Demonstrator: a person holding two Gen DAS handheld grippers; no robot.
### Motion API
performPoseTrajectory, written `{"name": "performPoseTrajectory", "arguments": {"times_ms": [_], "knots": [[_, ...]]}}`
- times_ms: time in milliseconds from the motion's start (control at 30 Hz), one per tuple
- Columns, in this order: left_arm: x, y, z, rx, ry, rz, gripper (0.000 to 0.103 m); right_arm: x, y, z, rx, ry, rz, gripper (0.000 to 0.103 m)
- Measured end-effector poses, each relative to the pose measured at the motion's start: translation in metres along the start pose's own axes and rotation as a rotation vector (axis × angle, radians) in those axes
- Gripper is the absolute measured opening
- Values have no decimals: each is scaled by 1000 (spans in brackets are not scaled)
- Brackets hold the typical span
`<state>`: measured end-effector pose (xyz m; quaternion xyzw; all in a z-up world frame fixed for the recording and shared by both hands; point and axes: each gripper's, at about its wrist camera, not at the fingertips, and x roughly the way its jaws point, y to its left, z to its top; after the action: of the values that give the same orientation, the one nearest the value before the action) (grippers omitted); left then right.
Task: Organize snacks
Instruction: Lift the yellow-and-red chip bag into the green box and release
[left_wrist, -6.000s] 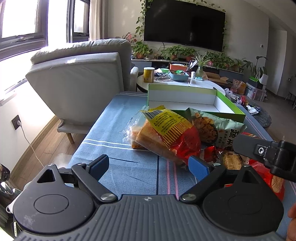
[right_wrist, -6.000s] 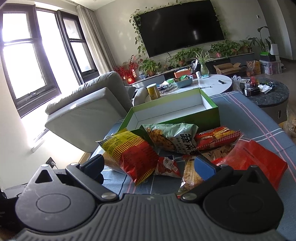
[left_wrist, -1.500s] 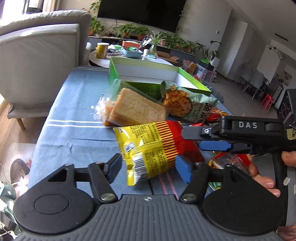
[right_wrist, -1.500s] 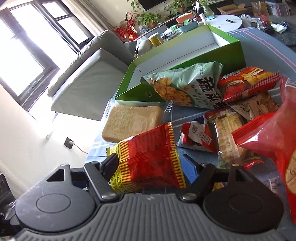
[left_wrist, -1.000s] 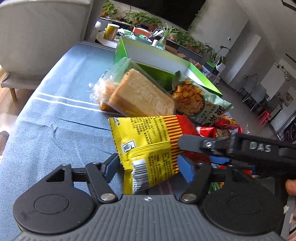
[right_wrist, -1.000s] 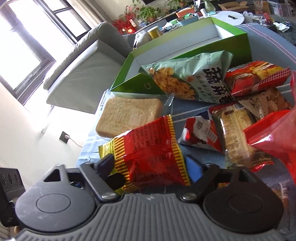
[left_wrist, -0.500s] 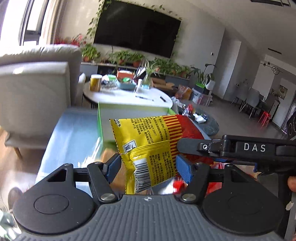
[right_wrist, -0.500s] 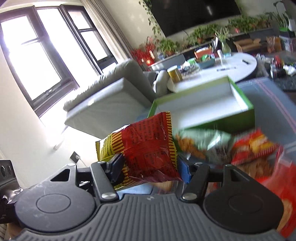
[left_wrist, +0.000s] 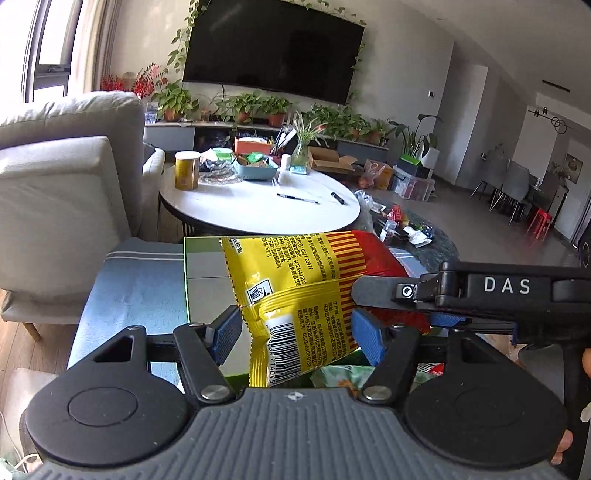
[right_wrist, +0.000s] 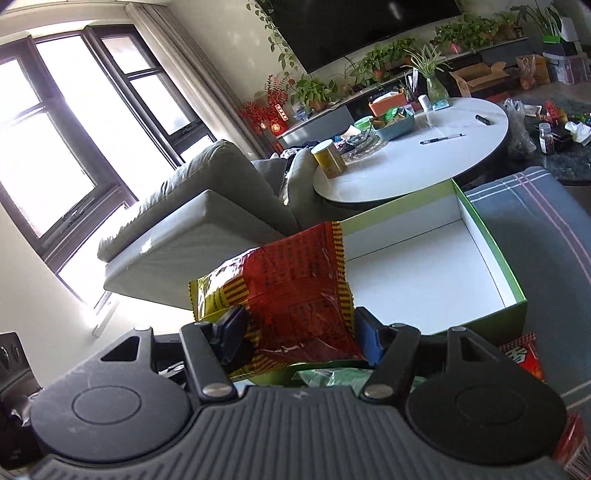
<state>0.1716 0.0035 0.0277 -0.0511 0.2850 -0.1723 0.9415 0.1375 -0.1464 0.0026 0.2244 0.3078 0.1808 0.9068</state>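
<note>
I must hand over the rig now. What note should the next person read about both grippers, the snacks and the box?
Left gripper: closed on the yellow end of the snack bag.
Right gripper: around the bag's red end, jaws opening slightly.
The bag hangs in the air at the near edge of the green box.
Done: nothing visible inside the box yet.
Left: lower this bag in, then the packs on the blue cloth.

Each handheld gripper, the left gripper (left_wrist: 295, 332) and the right gripper (right_wrist: 299, 336), has a ribbed grey housing at six o'clock, two round black discs, black linkage arms with silver screws and blue finger pads (left_wrist: 364, 339), the right one's side lettered "DAS" in white.
</note>
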Motion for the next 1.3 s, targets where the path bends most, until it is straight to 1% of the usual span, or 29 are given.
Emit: {"name": "performPoseTrajectory", "arguments": {"times_ms": [200, 400, 467, 533, 600, 667, 767, 967, 1100, 1167, 1300], "knots": [[35, 16, 0, -10, 48, -2, 62, 26, -14, 3, 34, 32, -9, 67], [60, 31, -7, -26, 99, -4, 63, 52, -23, 1, 46, 85, -31, 67], [65, 35, -10, -39, 117, -9, 64, 56, -24, -2, 35, 102, -43, 67], [67, 38, -12, -44, 122, -6, 63, 56, -18, -6, -12, 101, -65, 67], [65, 34, -13, -12, 121, 22, 63, 56, -15, -9, -34, 106, -70, 68], [62, 32, -15, 9, 121, 20, 63, 56, -15, -10, -35, 121, -54, 69], [54, 32, -17, 3, 123, 7, 63, 52, -13, -12, -35, 132, -37, 72], [32, 32, -19, -35, 89, -6, 63, 26, -11, -12, -48, 100, -38, 73], [19, 27, -21, -41, 68, -12, 64, 4, -21, -14, -32, 85, -50, 73], [15, 24, -23, -49, 65, -19, 64, -2, -27, -19, -14, 94, -55, 73], [6, 22, -32, -69, 68, -24, 64, 2, -36, -33, 22, 137, -76, 73]]}}
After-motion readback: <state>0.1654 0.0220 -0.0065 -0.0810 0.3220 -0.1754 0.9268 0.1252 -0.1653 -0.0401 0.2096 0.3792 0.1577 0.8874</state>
